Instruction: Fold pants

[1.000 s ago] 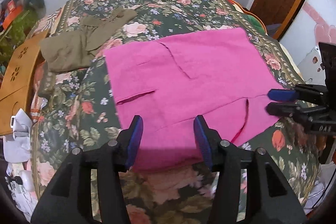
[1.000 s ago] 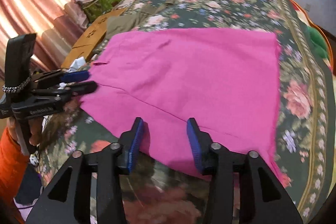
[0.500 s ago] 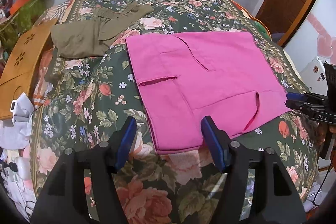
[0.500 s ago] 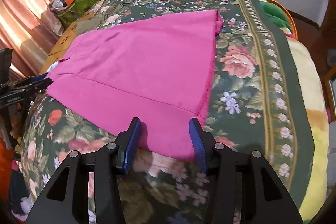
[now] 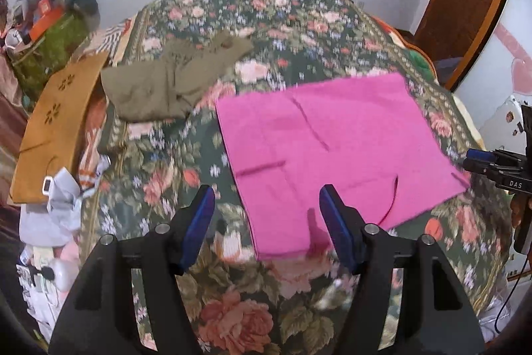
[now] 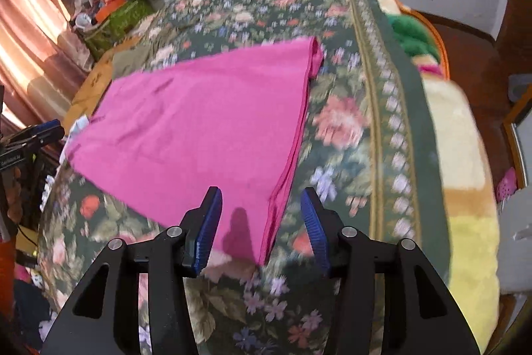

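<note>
The pink pants lie flat, folded into a rough rectangle, on the floral bedspread. My left gripper is open and empty, held above the pants' near left corner. My right gripper is open and empty, held above the pants' near right corner; the pants also show in the right wrist view. Each gripper shows at the edge of the other's view: the right one and the left one.
Olive-brown trousers lie crumpled at the far left of the bed. A tan wooden board, white clutter and a green bag sit off the bed's left side. A green and yellow blanket edges the right side.
Both grippers have pulled back and up from the pants and spread apart toward their corners. The pants look smaller and farther away in both views. They lie as before.
</note>
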Motion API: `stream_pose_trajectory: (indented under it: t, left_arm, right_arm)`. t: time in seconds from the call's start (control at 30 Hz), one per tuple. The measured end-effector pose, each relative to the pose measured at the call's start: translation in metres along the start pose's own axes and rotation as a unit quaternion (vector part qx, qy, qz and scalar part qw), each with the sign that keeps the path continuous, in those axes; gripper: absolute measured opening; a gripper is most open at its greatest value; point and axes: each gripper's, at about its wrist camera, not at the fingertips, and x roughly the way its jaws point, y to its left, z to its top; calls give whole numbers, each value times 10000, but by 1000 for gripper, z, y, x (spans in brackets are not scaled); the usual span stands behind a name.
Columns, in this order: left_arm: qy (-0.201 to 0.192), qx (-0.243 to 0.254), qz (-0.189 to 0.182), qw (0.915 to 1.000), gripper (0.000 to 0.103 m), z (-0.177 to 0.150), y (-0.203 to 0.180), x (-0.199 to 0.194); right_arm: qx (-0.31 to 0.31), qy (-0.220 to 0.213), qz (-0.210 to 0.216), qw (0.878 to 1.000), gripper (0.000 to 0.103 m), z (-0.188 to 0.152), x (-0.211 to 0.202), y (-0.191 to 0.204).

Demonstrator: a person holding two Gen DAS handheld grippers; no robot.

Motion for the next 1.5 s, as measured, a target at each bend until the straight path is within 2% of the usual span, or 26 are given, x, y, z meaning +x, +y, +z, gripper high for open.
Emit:
stream_pose_trajectory:
  t: [0.17,0.23,0.3,0.5,0.83,1.17,1.27,1.33,1.37,1.43,1.5]
  left_arm:
    - [-54,-12,82,10000,67,28,-1,5]
    - [-81,-17,88,9999,72,40,0,9]
    - [-123,-20,151,9998,72,53,0,15]
    - [-97,-75,346,9993,72,82,7,41]
    - [246,-220,342,9989,72,101,27,98]
    - [759,-348,190,9963,72,93,42,148]
    - [831,-482,15,9954,72,88,48,154]
    - [843,-476,-42,9953,72,86,49,156]
    - [842,-486,-62,9952,71,85,50,156]
    - [857,-482,-173,9950,56,84,49,156]
    - [835,-404,-154,9956,52,81,46,154]
  right_arm:
    - [-184,-250,-104,9995,46,30,-8,2]
    - [-266,-407,-107,9988,48,45,-11,4]
    - [-321,-530,-117,9980,50,58,-11,6]
    - [-475,-719,-204,9961,53,90,3,4]
    - [-509,-278,-444,9973,53,125,77,-16]
    - [-7,-27,-51,10000,53,140,127,-38]
    - [-86,-34,-10,10000,32,141,132,-37]
    - [-145,22,-93,9998,8,140,136,-37]
    - [-181,34,-154,9997,5,140,138,-38]
    - [-287,7,-202,9994,3,139,138,-38]
    - [-379,14,-259,9989,2,139,138,-38]
